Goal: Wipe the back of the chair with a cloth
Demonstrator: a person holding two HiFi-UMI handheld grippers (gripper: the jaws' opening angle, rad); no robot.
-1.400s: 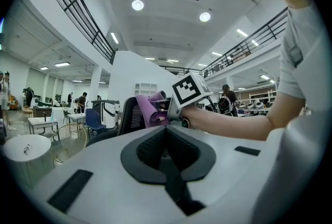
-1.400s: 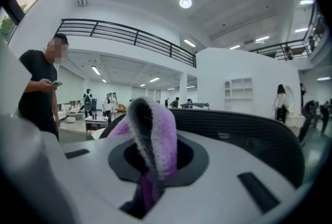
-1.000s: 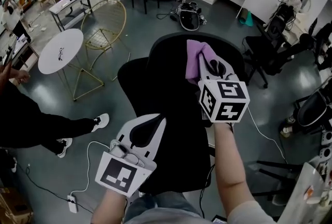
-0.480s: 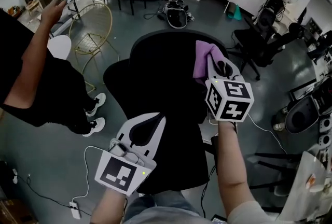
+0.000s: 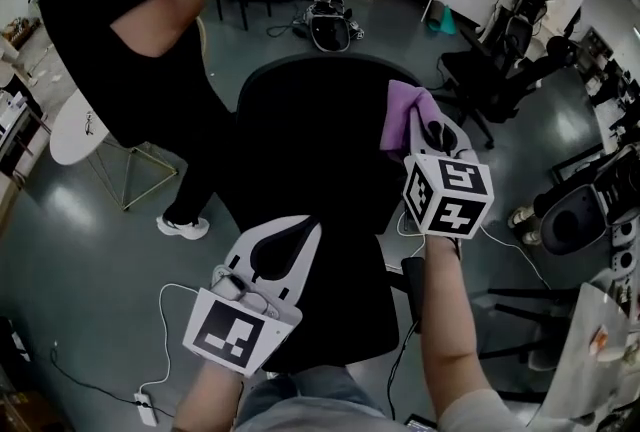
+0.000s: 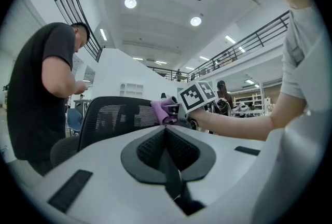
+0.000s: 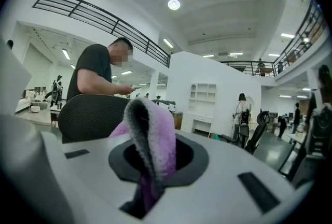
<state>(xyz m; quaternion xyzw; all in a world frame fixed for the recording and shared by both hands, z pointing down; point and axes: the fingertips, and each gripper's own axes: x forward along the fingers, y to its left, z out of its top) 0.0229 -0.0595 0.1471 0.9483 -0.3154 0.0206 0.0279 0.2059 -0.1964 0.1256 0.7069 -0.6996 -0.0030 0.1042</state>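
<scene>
Grip: the right gripper (image 5: 424, 128) has its fingers clenched on the purple cloth (image 5: 400, 110), and a folded loop stands out past the tips in the right gripper view. The cloth sits at the upper right edge of the chair back (image 5: 320, 130). The head view does not settle whether it actually presses the surface. The left gripper (image 5: 288, 238) hangs low over the chair, fingers closed together on nothing, well apart from the cloth. A bystander (image 5: 110, 10) in a dark shirt stands just beyond the chair's left side.

Judgement: a wiping stroke is the step in hand. Done well, the loose fold meets the chair back, not the hard fingertips. Pressure is light and even, with passes running from the right edge toward the left, each overlapping the one above. The chair probably swivels or rolls, so the left gripper could brace it. Drag may tug the cloth loose.
</scene>
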